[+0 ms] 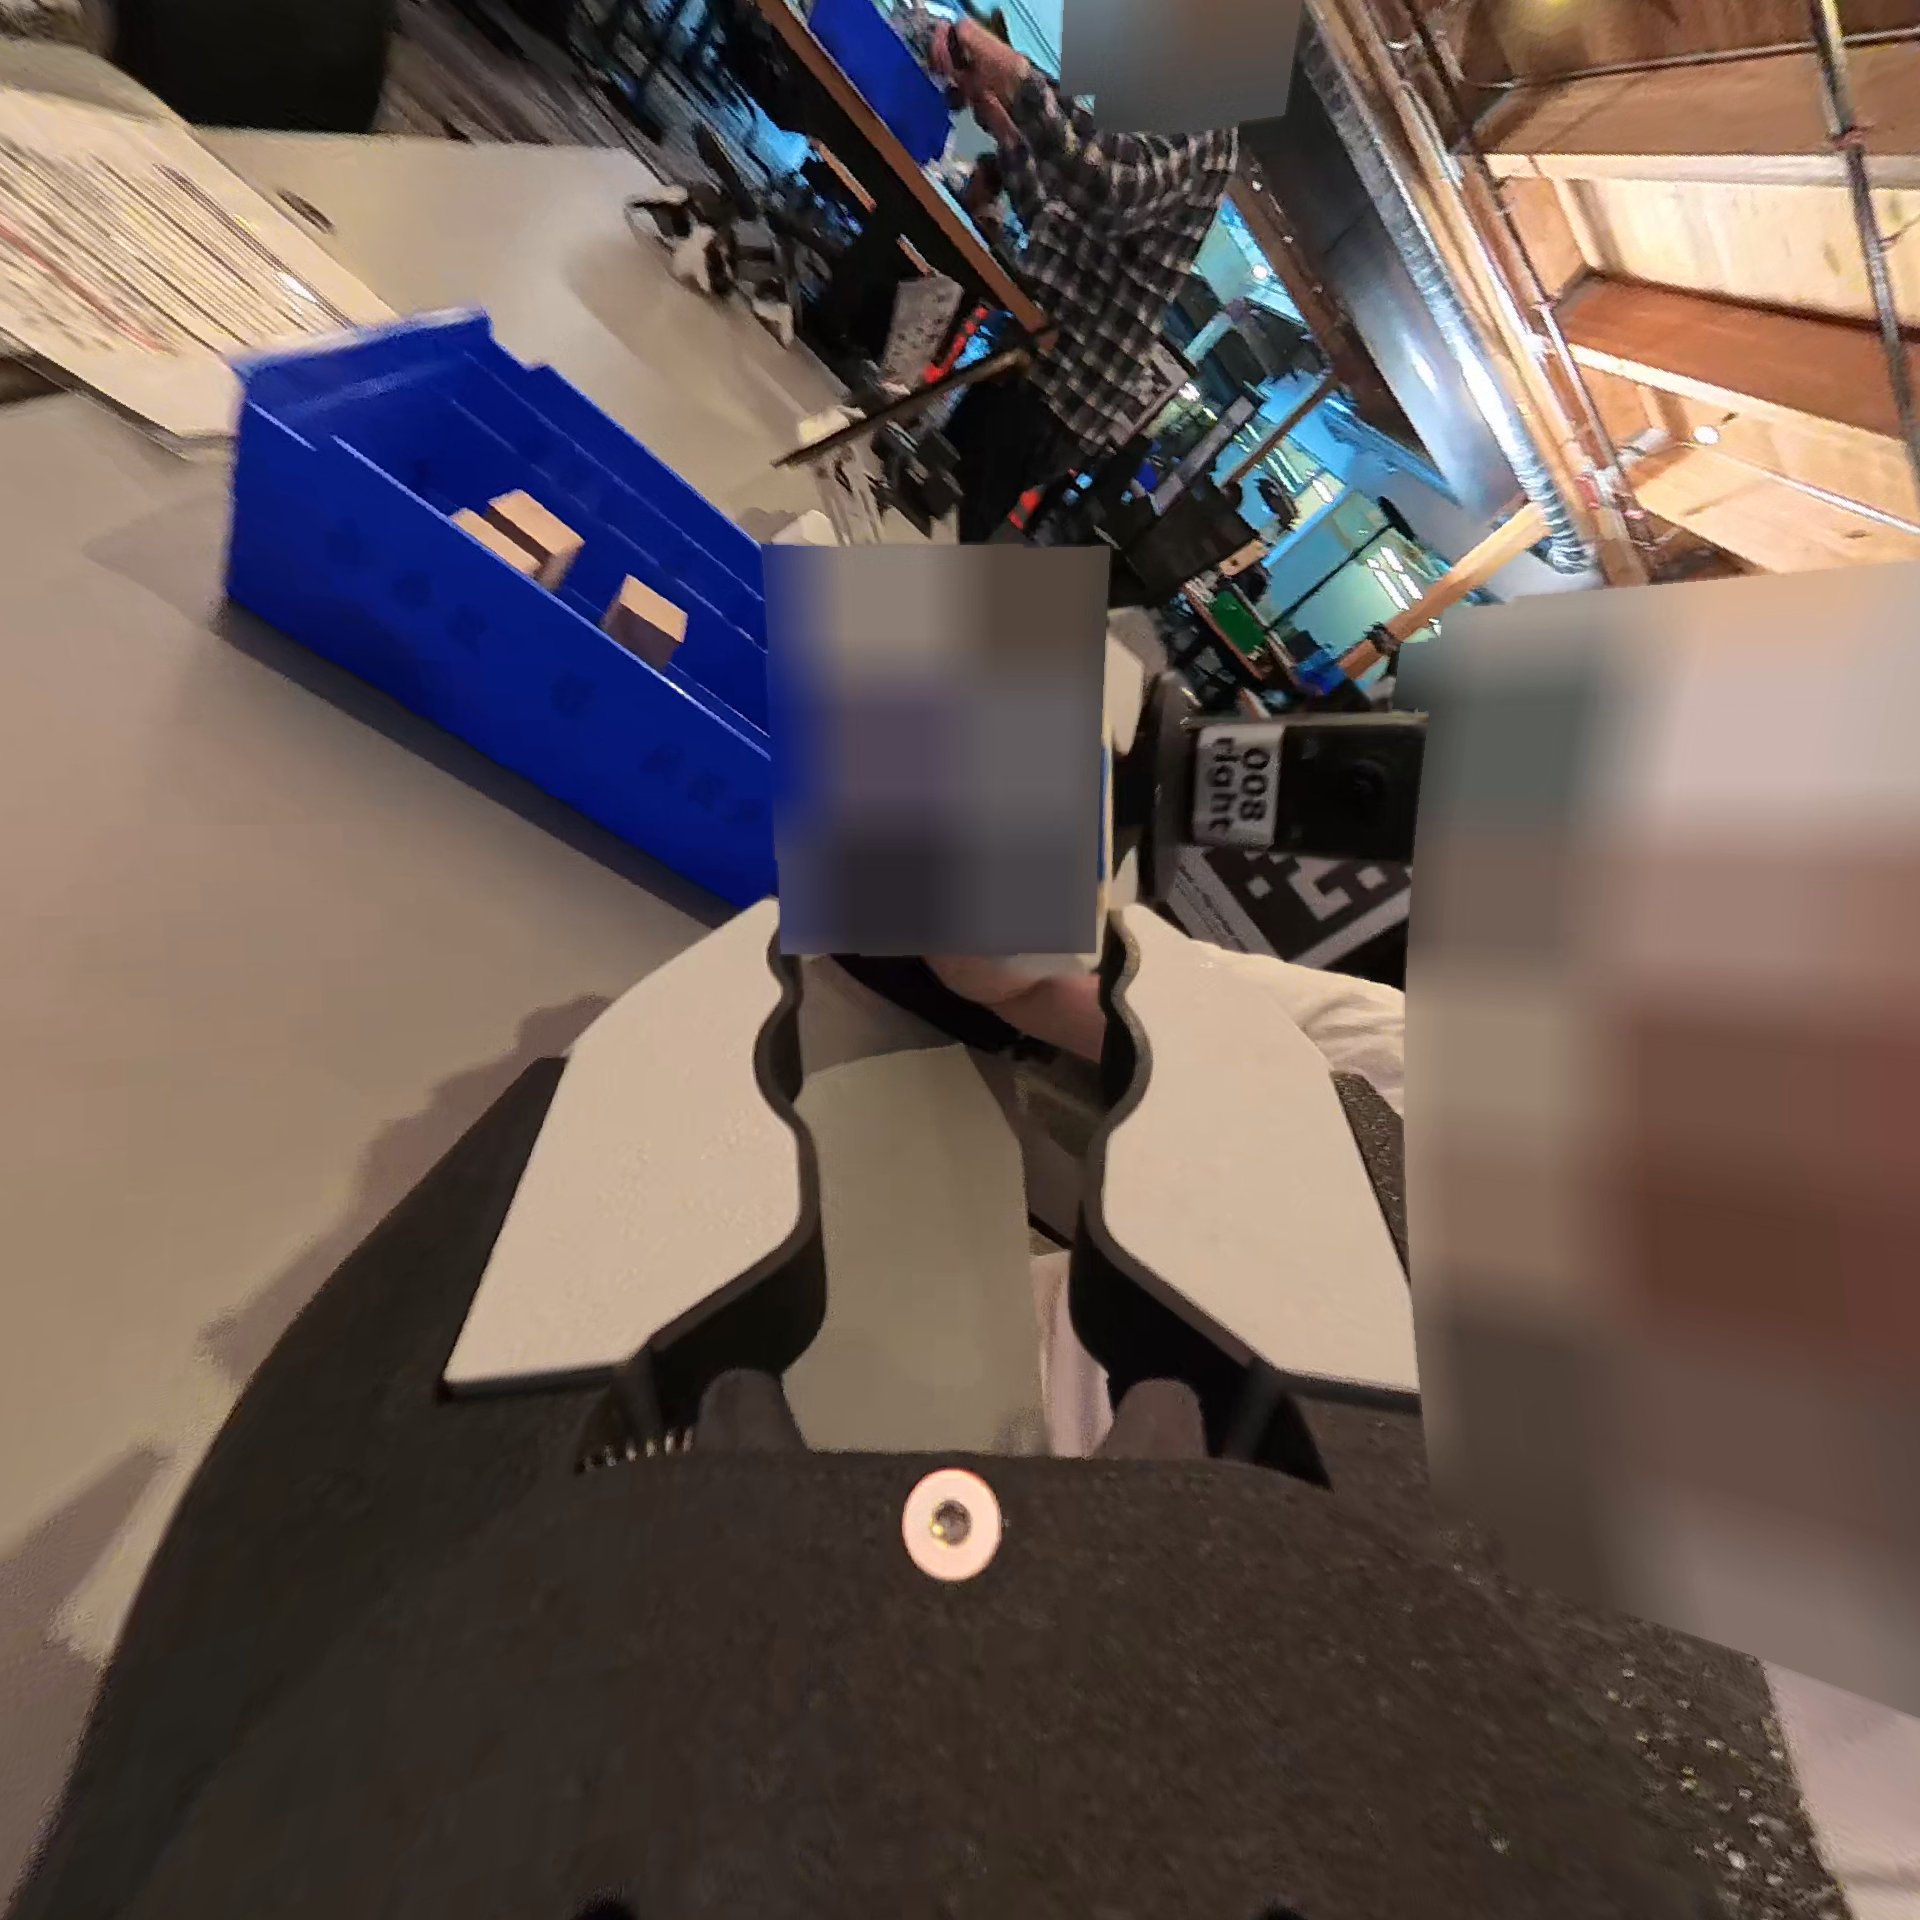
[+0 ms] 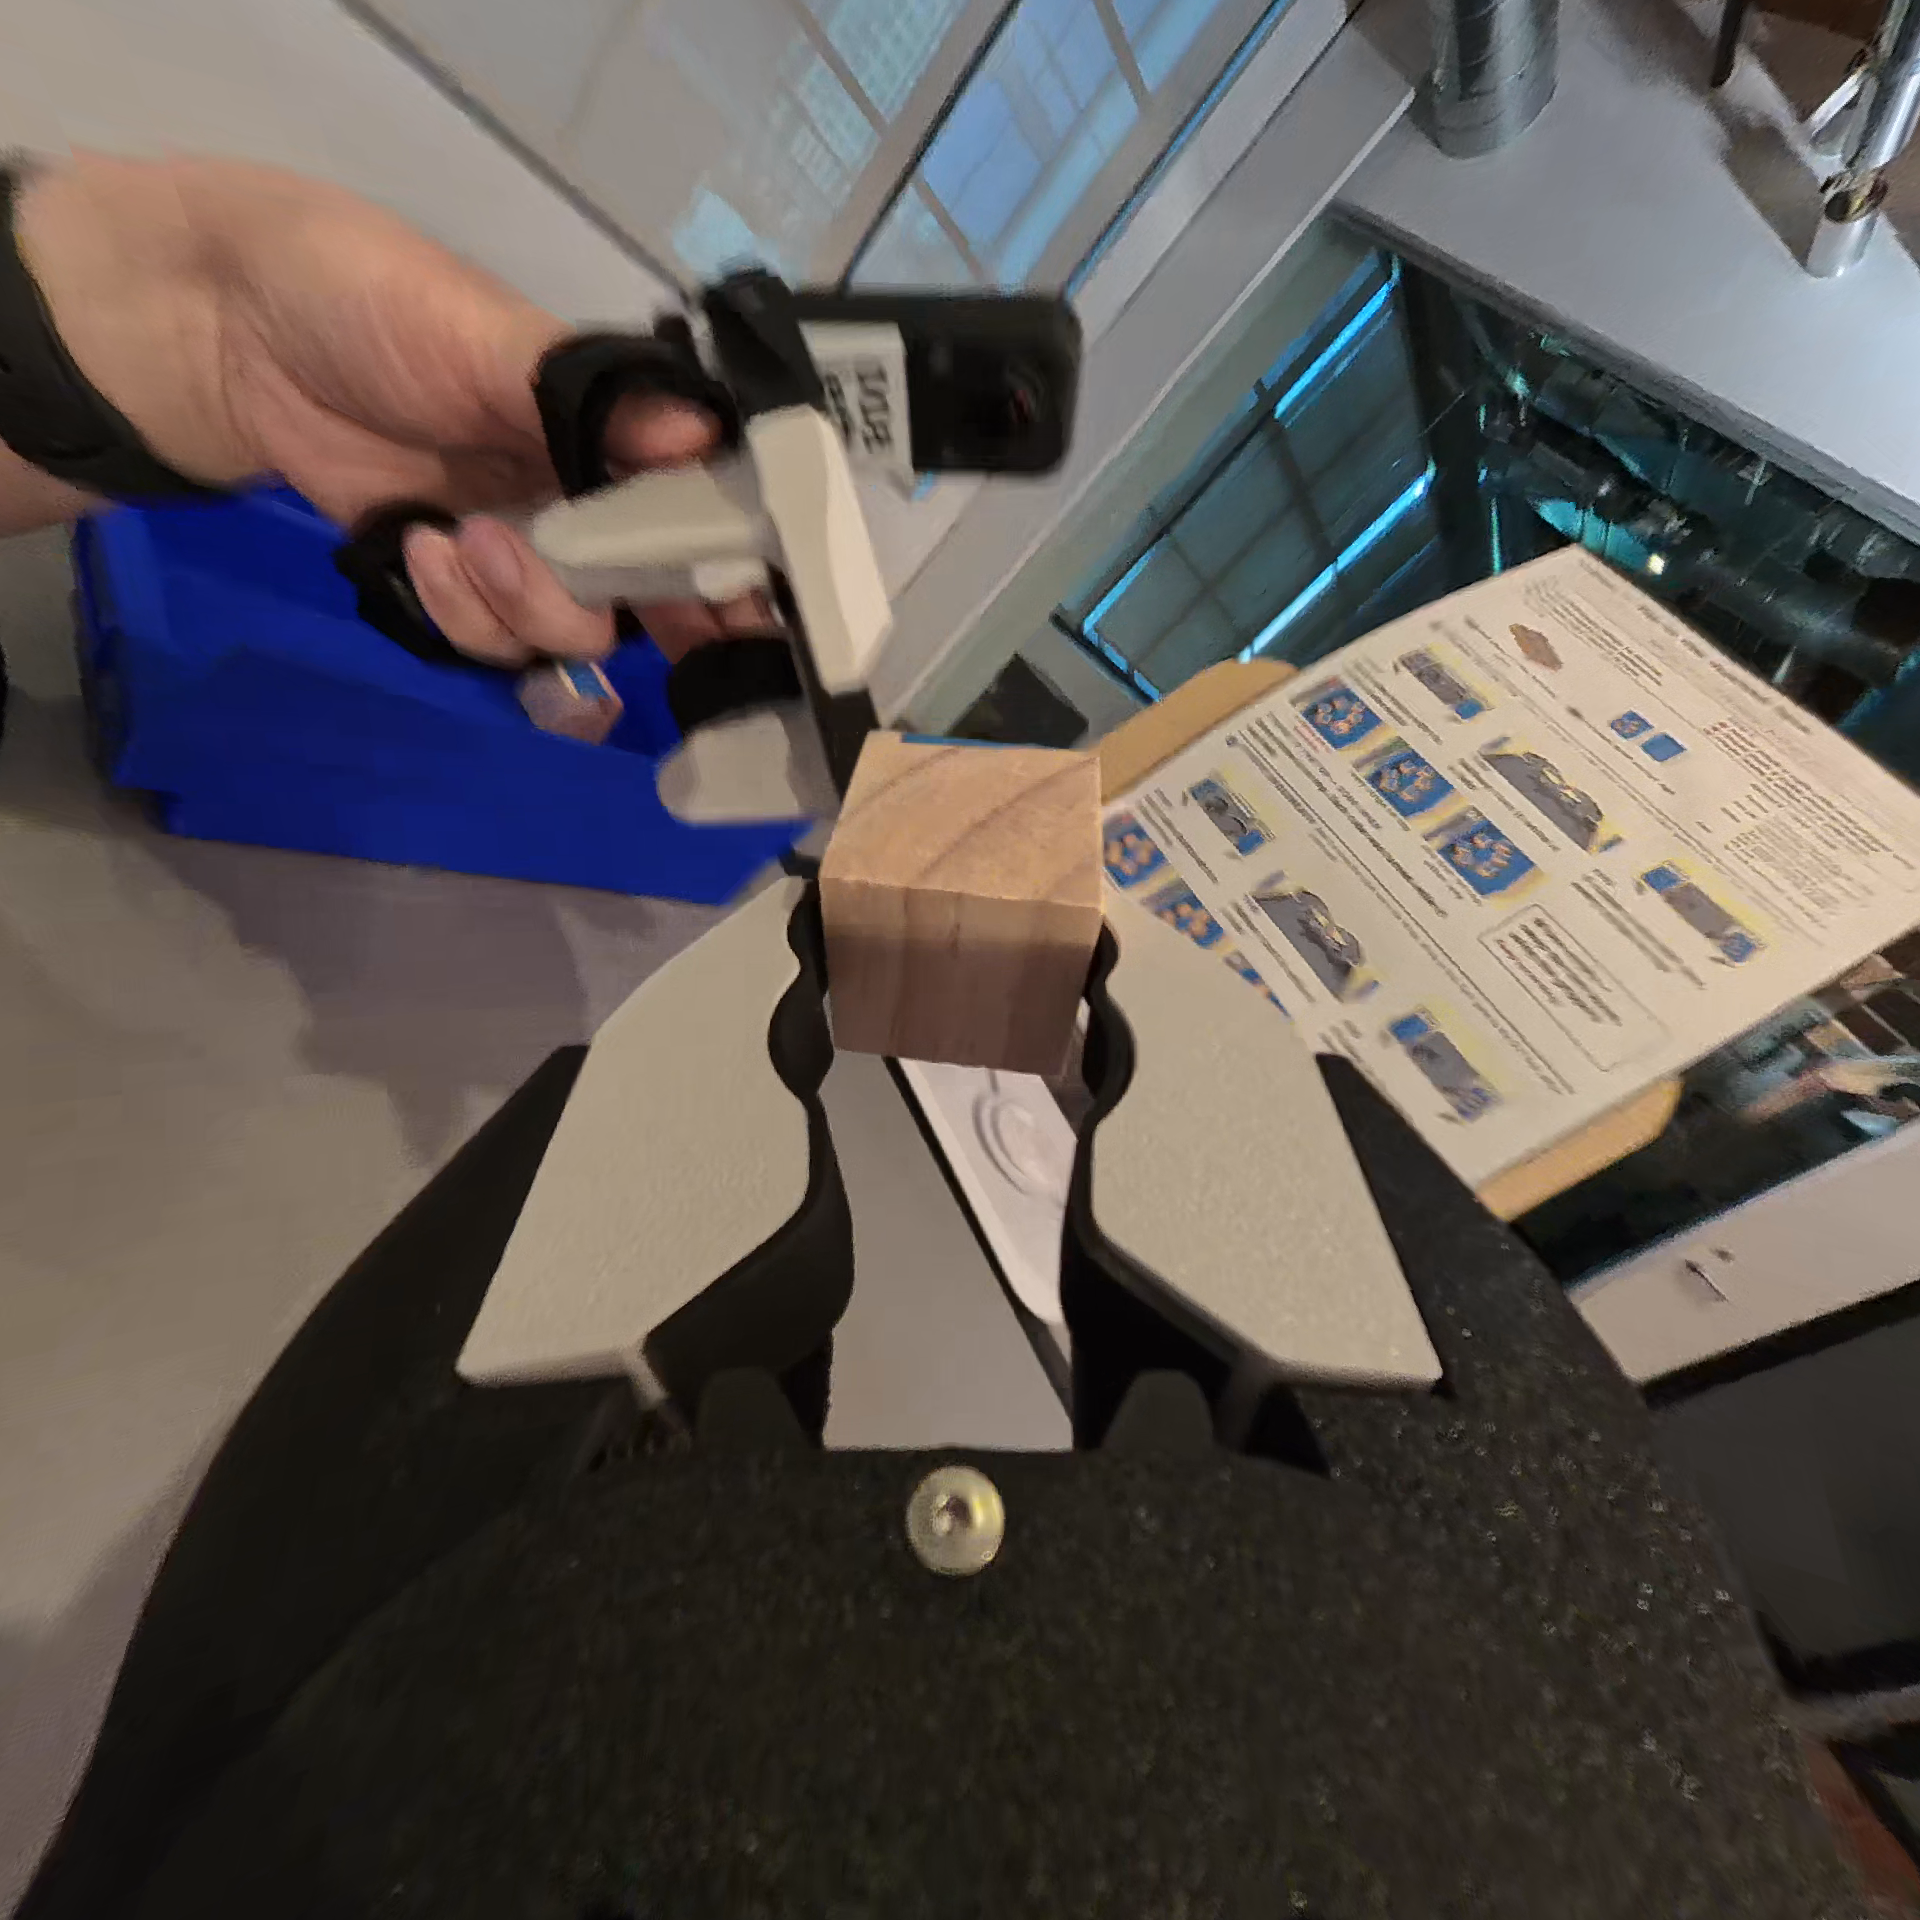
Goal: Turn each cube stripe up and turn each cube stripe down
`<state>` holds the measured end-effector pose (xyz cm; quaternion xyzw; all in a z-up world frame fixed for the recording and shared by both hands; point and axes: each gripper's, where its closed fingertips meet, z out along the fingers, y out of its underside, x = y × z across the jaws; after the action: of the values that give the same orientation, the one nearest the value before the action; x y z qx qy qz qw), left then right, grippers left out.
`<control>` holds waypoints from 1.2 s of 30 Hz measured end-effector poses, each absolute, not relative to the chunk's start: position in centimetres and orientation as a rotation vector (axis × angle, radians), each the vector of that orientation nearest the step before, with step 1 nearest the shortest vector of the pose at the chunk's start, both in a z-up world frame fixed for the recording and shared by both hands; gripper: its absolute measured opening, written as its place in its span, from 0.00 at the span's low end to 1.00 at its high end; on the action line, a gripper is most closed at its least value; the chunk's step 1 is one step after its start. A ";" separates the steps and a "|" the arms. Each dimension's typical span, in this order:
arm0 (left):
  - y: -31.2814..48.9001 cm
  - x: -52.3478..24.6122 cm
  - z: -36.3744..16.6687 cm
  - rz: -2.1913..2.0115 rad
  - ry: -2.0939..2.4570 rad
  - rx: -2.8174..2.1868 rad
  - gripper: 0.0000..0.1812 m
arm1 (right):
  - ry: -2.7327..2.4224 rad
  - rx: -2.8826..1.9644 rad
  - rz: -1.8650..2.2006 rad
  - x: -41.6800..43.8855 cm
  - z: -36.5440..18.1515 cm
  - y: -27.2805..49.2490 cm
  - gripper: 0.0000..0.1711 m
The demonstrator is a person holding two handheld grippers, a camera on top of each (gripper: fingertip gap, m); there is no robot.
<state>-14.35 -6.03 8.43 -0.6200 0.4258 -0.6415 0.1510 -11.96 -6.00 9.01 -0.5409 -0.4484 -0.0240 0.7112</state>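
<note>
Your right gripper (image 2: 956, 966) holds one cube (image 2: 961, 909) between its fingers. To its left the bin (image 2: 416, 769) stands on the table (image 2: 208, 1039), the sheet (image 2: 1507, 831) to its right. Two cubes (image 1: 535, 540) lie in the bin.

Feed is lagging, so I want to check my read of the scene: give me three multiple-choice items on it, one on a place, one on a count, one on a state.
1. Where is the wooden cube that is out of the bin?
A. On the grey table
B. Between the right gripper's fingers
C. On the printed sheet

2. How many cubes lie in the blue bin in the left wrist view?
A. Two
B. Four
C. Six

3. How is the left gripper?
A. Shut on a cube
B. Open and holding nothing
C. Gripping the bin wall

Answers:
1 B, the right gripper clamps it off the table.
2 A, two show inside it.
3 B, nothing sits in its gap.
</note>
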 end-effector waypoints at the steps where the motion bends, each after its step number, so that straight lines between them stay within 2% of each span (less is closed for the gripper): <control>1: -5.6 -14.8 8.8 -1.807 1.210 -1.770 0.30 | -1.003 -1.237 -0.112 -10.5 9.8 -5.7 0.27; 4: -5.2 -16.0 10.3 -1.749 1.190 -1.728 0.30 | -0.924 -1.513 -0.199 -3.0 11.6 -4.8 0.27; 6: -5.4 -16.6 11.1 -1.731 1.191 -1.703 0.29 | -0.788 -1.821 -0.078 3.0 10.2 -5.3 0.27; 10: -5.6 -17.3 11.6 -1.709 1.189 -1.701 0.29 | -0.427 -2.405 0.069 14.3 2.2 -7.1 0.27; 13: -5.6 -17.3 11.5 -1.709 1.185 -1.710 0.28 | -0.261 -2.680 0.150 18.3 -3.8 -7.4 0.27; 17: -5.7 -17.0 11.0 -1.720 1.192 -1.740 0.28 | -0.152 -2.945 0.205 19.7 -9.9 -7.6 0.27; 21: -6.1 -16.7 10.3 -1.711 1.225 -1.770 0.28 | -0.087 -3.078 0.168 20.1 -12.8 -7.8 0.27; 27: -6.7 -16.5 10.0 -1.699 1.260 -1.784 0.27 | -0.026 -3.125 0.054 20.8 -14.1 -7.4 0.27; 36: -6.7 -17.0 10.5 -1.693 1.252 -1.765 0.26 | 0.025 -3.144 0.100 20.6 -14.3 -7.5 0.27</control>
<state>-16.98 -6.72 10.53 -0.6300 0.4468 -0.6043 0.1955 20.63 -7.52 -14.30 -0.9995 0.0080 0.0318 -0.0021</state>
